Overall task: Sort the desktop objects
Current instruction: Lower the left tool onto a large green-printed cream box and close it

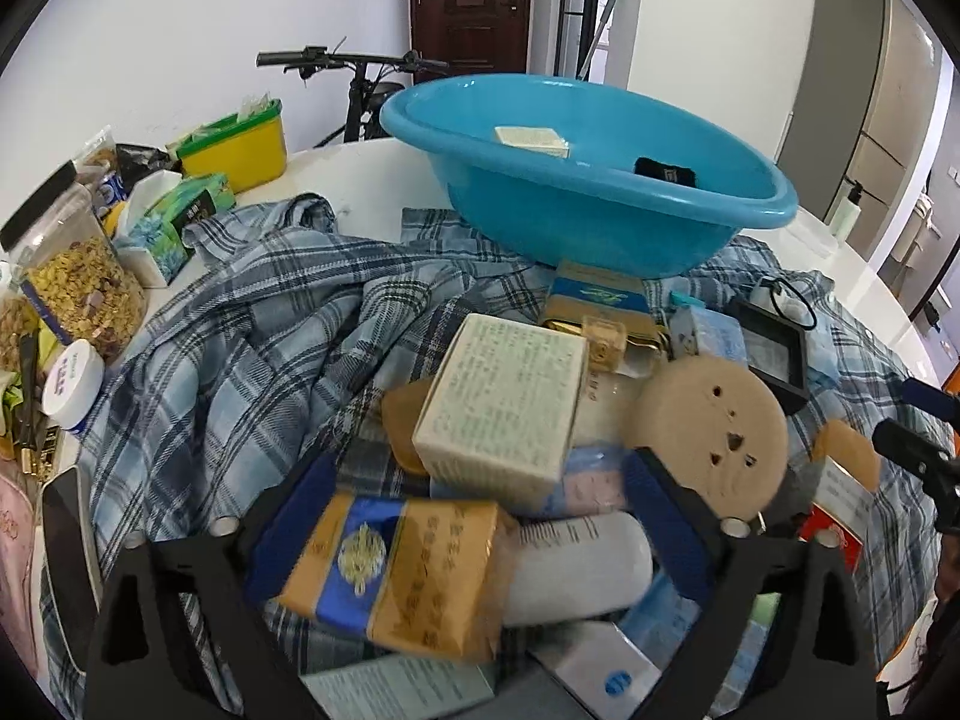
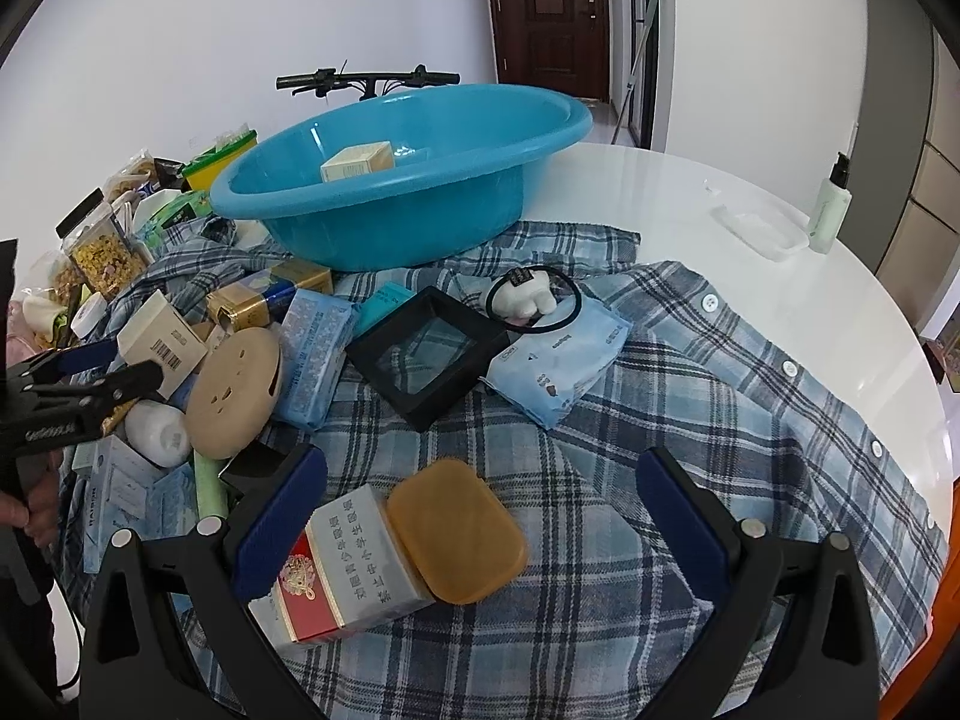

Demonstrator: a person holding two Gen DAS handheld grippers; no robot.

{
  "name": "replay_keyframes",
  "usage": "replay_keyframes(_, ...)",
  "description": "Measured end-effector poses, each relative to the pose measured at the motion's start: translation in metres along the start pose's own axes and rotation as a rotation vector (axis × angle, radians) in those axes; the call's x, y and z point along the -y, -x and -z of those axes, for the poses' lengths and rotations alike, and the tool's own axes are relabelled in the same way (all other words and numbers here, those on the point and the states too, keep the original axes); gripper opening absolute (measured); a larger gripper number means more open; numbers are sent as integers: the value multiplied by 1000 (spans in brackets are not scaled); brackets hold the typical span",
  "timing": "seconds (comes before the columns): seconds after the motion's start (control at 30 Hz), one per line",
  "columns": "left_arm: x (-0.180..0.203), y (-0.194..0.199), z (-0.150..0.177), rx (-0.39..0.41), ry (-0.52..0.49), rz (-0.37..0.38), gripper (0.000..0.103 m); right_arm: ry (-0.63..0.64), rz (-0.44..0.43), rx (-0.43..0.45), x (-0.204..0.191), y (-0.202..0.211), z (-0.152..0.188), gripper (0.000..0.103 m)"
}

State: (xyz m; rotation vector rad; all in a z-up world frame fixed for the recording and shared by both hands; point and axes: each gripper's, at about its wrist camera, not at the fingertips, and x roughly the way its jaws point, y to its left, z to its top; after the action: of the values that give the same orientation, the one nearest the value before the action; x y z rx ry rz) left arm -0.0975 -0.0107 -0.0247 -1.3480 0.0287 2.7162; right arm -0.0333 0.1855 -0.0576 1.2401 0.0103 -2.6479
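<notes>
Left gripper (image 1: 474,528) fingers spread wide around an orange-blue packet (image 1: 390,570), not gripping; right gripper (image 2: 480,516) fingers wide, empty, above an amber soap bar (image 2: 459,531).

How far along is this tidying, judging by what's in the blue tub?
Barely begun. The blue tub holds only a cream box and a small black item. The left claw is open around an orange-and-blue packet; the right claw is open over a red pack and amber soap. The pile remains.

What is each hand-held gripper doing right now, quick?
Left hand-held gripper: open around a gold-and-blue packet, not clamped.
Right hand-held gripper: open, empty, over a red-and-silver box.
</notes>
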Motion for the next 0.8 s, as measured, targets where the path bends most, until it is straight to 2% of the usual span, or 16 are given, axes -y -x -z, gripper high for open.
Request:
replay_keyframes(0.1, -1, -5, -3, -1, -3, -4, 93, -1, 0, -8, 1, -4, -1, 103)
replay_keyframes(0.2, 0, -8, -7, 1, -9, 3, 84, -6, -1, -13, 3, -7, -1, 103)
replay_keyframes(0.37, 1, -10, -10, 9, -4, 36, 46, -23, -9, -32, 6, -12, 0, 103)
replay_keyframes(0.8, 4, 17, -3, 85, -2, 31, 45, -42, -23, -31, 9, -9, 4, 103)
